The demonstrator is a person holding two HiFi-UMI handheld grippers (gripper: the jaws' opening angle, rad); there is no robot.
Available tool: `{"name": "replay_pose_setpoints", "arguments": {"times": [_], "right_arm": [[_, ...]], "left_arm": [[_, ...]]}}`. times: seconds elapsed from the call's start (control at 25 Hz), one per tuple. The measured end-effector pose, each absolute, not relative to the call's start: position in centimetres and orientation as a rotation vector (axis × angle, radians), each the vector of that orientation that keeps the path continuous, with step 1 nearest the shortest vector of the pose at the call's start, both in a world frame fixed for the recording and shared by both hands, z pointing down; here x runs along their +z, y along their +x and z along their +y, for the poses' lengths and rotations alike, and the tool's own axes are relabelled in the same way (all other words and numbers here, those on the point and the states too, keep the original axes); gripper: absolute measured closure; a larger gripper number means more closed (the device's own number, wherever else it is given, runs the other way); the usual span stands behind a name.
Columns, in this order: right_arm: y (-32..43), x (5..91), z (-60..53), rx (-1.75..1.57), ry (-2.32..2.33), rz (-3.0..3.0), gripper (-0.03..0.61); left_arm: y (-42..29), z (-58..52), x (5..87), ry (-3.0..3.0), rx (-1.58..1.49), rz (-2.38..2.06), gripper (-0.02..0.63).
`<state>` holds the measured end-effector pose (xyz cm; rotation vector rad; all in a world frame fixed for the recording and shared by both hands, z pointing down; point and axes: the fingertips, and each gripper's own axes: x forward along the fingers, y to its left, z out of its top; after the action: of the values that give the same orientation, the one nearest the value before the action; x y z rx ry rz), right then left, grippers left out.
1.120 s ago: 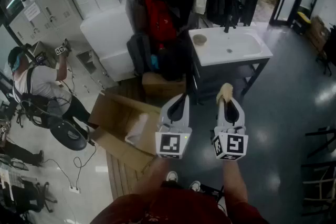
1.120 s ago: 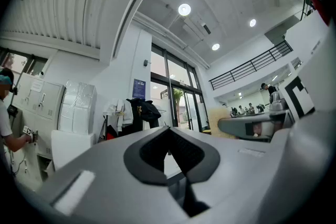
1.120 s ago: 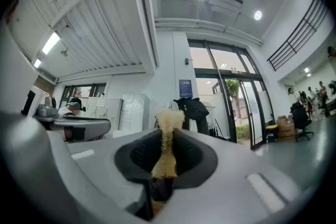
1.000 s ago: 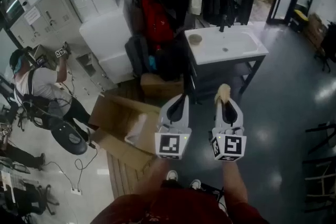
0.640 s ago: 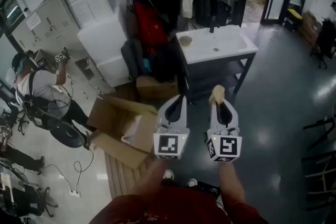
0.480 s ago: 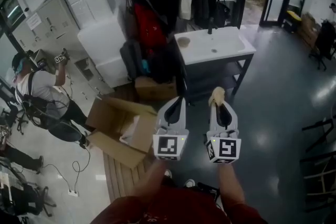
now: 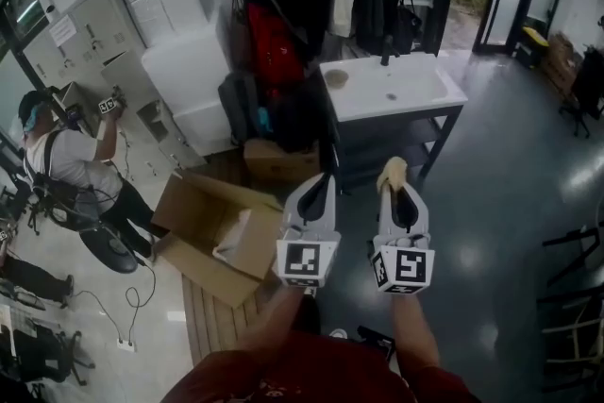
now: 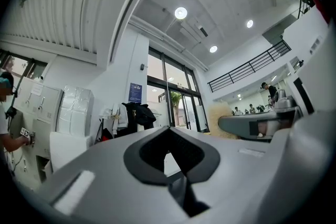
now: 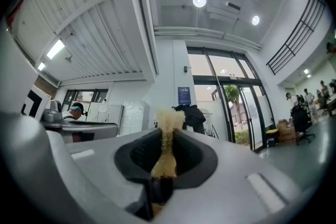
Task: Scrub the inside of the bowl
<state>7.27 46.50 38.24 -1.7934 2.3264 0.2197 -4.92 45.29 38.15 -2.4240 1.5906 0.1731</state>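
head view: the bowl (image 7: pixel 337 78) sits on the far left corner of the sink (image 7: pixel 429 91), well ahead, more in line with the left gripper (image 7: pixel 323 180) than the right gripper (image 7: pixel 395 190).
left gripper view: jaws pressed together, nothing between them.
right gripper view: jaws clamp a yellowish sponge (image 9: pixel 167 128) that pokes out forward; no bowl shows.

The left gripper (image 7: pixel 324 179), jaws together, and the right gripper (image 7: pixel 395 190), clamped on a pale yellow sponge (image 7: pixel 391 171), are held side by side above the dark floor (image 7: pixel 510 203). Beyond them a small tan bowl (image 7: pixel 337 77) sits at the left edge of a white sink stand (image 7: pixel 429 95). An open cardboard box (image 7: pixel 203 212) lies on the floor to the left.
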Motion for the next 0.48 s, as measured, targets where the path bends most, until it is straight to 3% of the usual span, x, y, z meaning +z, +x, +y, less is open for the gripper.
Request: {"name": "replay_pose_setpoints", "arguments": {"times": [0.48], "right_arm": [[2.1,37.6,34.1,0.247,-1.815,2.357,0.529]], "left_arm": [[-9.4,33.4,37.1,-2.446,0.218,1.563,0.607]]}}
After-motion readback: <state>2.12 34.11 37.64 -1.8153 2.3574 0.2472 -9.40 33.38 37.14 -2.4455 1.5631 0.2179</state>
